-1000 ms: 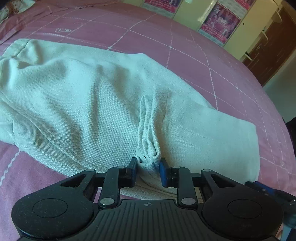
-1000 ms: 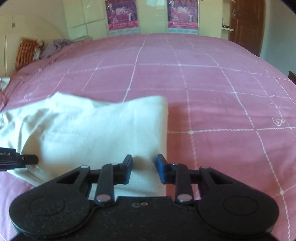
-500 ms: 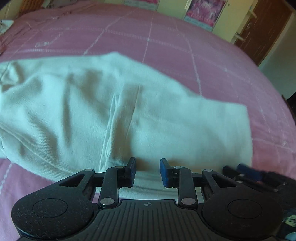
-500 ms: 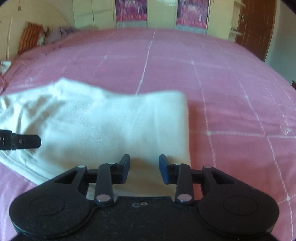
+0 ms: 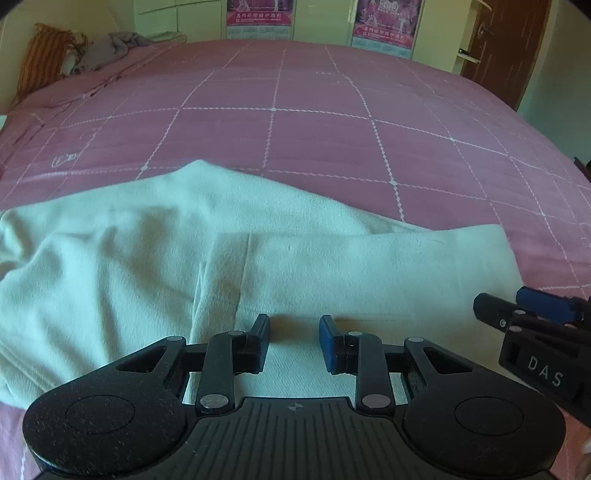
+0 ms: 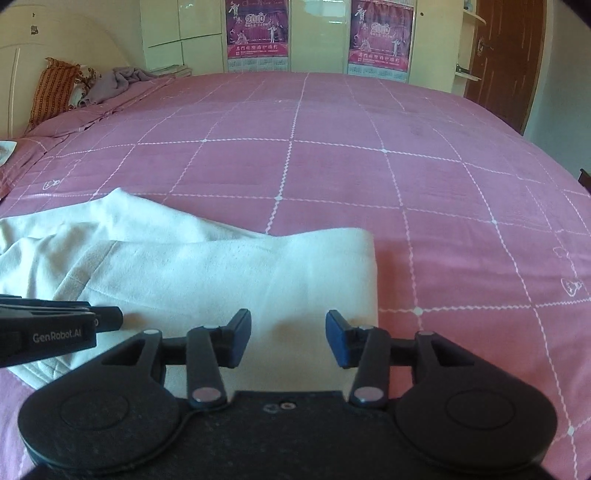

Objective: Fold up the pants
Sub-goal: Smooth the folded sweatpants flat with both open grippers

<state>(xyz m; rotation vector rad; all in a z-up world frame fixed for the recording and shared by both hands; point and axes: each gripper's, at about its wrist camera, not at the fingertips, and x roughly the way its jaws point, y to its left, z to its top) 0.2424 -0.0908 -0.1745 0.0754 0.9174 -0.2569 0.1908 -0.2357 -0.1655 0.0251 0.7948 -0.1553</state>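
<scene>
The pale off-white pants (image 5: 332,266) lie folded on the pink bed, with the folded edge at the right (image 6: 365,266). My left gripper (image 5: 294,334) hovers just over the near part of the cloth. Its jaws stand a little apart with nothing pinched between them. My right gripper (image 6: 289,334) hangs above the pants' near right corner. Its jaws are opening, and only flat cloth shows below the gap. The right gripper's fingers (image 5: 491,310) show at the right edge of the left wrist view. The left gripper's fingers (image 6: 107,318) reach in from the left of the right wrist view.
A pink bedspread (image 6: 369,177) with a white grid stretches far beyond the pants. An orange pillow (image 6: 51,88) and a grey cloth (image 6: 118,81) lie at the far left. Cupboards with posters (image 6: 258,33) line the back wall, and a brown door (image 6: 506,59) stands at the right.
The left gripper let go of the bunched fold it pinched and drew back, and the cloth now lies flat. The right jaws widened and the gripper backed off a little.
</scene>
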